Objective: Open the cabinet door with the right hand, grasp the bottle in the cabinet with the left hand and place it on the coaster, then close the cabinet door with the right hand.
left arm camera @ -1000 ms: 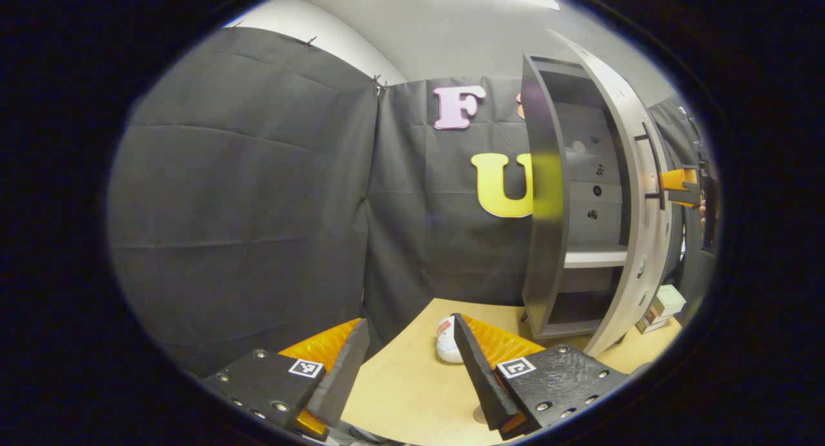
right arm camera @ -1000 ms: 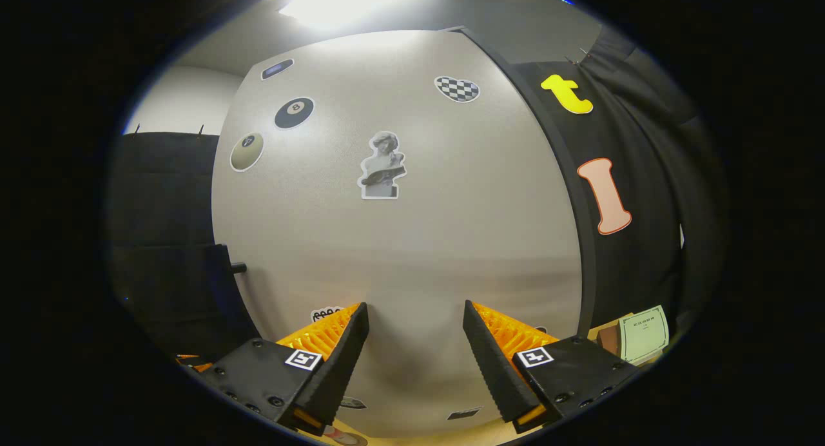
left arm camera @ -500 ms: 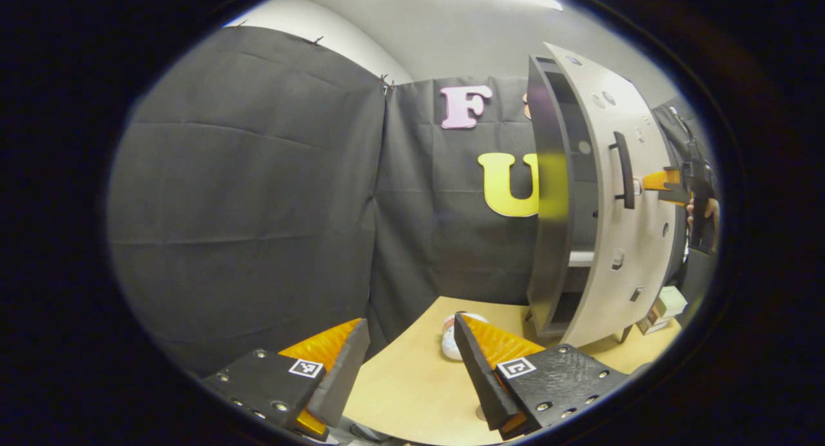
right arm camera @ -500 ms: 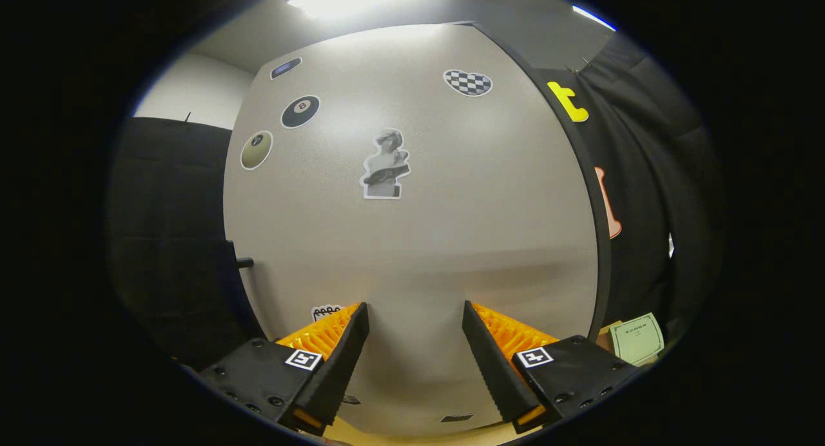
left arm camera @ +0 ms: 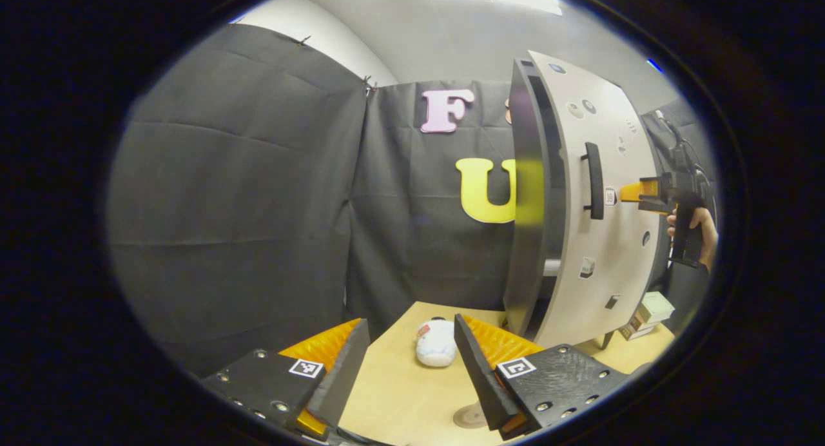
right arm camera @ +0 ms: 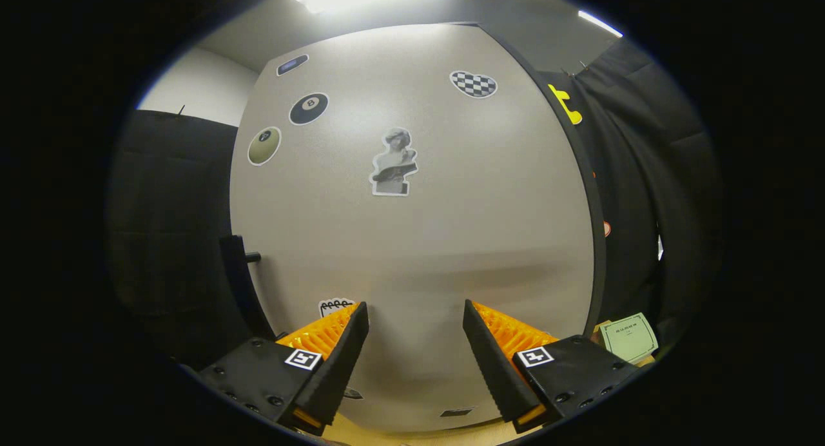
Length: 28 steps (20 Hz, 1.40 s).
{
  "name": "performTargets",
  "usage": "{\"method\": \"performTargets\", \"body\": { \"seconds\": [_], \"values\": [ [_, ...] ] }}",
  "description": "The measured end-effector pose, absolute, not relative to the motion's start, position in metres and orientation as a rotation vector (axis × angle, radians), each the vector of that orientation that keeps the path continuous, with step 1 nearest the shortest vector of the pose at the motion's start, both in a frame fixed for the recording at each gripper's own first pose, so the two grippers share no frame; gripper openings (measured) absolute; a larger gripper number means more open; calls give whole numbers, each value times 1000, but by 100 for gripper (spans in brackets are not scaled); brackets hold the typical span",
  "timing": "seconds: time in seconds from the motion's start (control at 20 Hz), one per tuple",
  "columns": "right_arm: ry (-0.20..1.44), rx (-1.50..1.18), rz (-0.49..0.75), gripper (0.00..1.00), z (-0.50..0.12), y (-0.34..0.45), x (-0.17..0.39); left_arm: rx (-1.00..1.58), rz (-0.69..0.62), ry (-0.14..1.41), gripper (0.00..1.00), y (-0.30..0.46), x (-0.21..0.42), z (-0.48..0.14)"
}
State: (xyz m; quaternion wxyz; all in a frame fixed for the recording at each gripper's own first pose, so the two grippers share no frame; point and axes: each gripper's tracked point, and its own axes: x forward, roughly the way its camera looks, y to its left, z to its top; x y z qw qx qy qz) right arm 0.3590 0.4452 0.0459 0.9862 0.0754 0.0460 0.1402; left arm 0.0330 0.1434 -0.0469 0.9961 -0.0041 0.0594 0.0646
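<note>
1. The cabinet door [left arm camera: 606, 201] is seen nearly shut in the left gripper view, standing upright with its long axis vertical; a narrow dark gap is left along its handle edge.
2. The bottle [left arm camera: 436, 350] is found on the tabletop [left arm camera: 399, 394] near its far edge, just beside the cabinet; its axis cannot be told.
3. A round coaster [left arm camera: 469, 417] is lying at the near edge.
4. The left hand-held gripper [left arm camera: 406, 356] is held released, grasping nothing.
5. The right hand-held gripper [right arm camera: 412, 343] is spread apart, close against the door face.
6. Stickers are seen on the door; no writing can be read.
</note>
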Motion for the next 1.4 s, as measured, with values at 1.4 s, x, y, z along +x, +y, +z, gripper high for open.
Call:
{"method": "performTargets", "body": {
  "seconds": [1.4],
  "values": [
    [47, 18, -32, 94, 66, 150, 141, 43, -252, -12, 80, -63, 50, 27]
  ]
}}
